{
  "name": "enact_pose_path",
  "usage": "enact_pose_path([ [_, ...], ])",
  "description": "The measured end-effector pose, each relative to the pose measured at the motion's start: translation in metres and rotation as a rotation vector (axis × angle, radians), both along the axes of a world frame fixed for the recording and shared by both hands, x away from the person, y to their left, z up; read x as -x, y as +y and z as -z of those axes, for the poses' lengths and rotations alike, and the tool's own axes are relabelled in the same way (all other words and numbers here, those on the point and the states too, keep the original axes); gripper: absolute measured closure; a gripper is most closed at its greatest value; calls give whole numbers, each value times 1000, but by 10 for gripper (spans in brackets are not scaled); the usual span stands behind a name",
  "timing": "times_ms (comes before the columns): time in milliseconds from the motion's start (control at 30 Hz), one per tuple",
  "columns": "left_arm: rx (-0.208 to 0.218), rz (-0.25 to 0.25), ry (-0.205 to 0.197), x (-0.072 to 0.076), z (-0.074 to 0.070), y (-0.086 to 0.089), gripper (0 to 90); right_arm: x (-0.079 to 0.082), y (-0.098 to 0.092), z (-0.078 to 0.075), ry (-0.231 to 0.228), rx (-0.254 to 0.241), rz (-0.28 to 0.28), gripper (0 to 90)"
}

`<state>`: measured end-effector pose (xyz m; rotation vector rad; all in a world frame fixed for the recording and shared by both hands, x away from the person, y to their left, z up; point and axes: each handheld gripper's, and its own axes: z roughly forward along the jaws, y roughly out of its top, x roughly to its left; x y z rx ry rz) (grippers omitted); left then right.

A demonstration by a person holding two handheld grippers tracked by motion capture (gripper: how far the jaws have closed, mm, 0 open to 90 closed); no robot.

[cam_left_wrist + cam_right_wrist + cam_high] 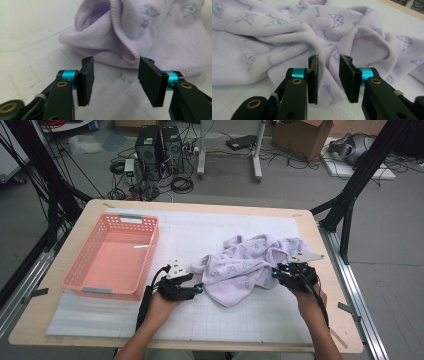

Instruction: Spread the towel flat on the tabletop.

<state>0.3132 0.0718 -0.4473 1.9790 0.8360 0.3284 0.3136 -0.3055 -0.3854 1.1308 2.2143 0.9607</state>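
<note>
We count one crumpled lilac terry towel with a faint printed pattern (250,265), one salmon-pink perforated plastic basket (112,257), two black two-jaw grippers, two hands.

Towel: soft looped pile, stitched hem along the edges, bunched in folds right of centre on the white gridded mat (175,240) that covers the pale wooden table (35,315). Small cartoon figures are printed on it in blue-grey.

Basket: rectangular, rounded corners, rows of small holes in the walls, grey grip strips on the near and far rims. It sits on the left part of the mat, well apart from the towel. We see nothing in it.

Left gripper (115,81): jaws wide apart, flat black pads, teal collars behind them. Nothing between the jaws; they are just short of the towel's near-left hem, over bare mat. In the high view it sits between basket and towel (192,287).

Right gripper (328,78): jaws partly apart with a narrow gap, a towel fold lying in it. We can't tell if the pads touch the cloth. In the high view it is at the towel's right edge (276,272).
</note>
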Motion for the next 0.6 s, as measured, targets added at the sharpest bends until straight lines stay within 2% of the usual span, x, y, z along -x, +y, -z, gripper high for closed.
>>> enact_pose_path([
  [33,5,14,-8,0,0,-5,439,3,-3,1,3,-22,4,686],
  [100,-38,51,2,-3,0,-16,440,12,-8,1,-2,-45,5,720],
  [167,-58,58,8,-5,1,-26,450,22,-10,4,-2,-51,-17,749],
  [200,-68,54,9,-7,1,-30,483,26,-9,7,8,-52,-30,759],
  [267,-92,24,6,-8,2,-34,614,31,-5,19,50,-47,-64,770],
  [300,-89,18,5,-8,1,-35,734,32,-1,26,69,-41,-84,774],
  [333,-81,18,12,-8,1,-34,800,32,4,33,90,-46,-97,774],
  [400,-58,22,29,-8,-1,-31,820,31,14,46,119,-60,-126,774],
  [467,-15,20,28,-5,-6,-24,821,27,27,55,142,-65,-156,761],
  [500,11,24,31,-4,-9,-21,820,25,34,58,153,-63,-168,738],
  [533,32,28,33,-2,-11,-17,819,23,40,57,140,-62,-175,702],
  [600,57,36,33,3,-14,-9,818,19,52,56,145,-113,-191,600],
])
